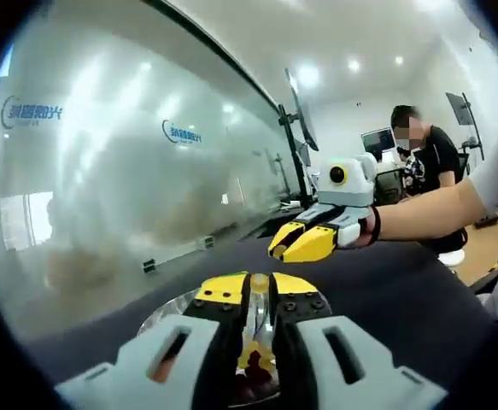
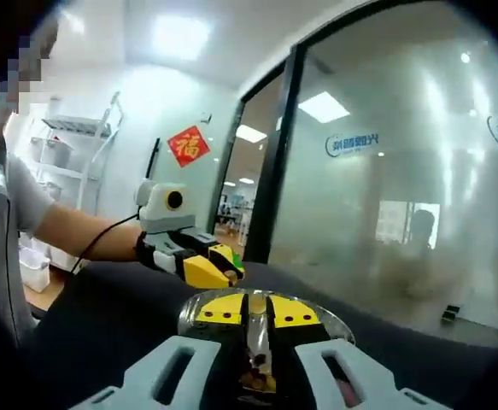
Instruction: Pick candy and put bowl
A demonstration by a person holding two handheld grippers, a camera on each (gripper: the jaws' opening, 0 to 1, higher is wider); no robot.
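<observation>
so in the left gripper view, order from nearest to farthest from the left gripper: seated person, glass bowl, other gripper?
1. Glass bowl: right under the left gripper, its rim showing beside the jaws.
2. Right gripper: over the dark table, ahead and slightly right.
3. Seated person: far background, upper right.

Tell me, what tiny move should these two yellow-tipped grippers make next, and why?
Probably open the jaws. In each view the left gripper and the right gripper sit closed on a small gold-wrapped candy directly above the clear glass bowl on the dark tabletop, so letting go should drop the candies in.
</observation>
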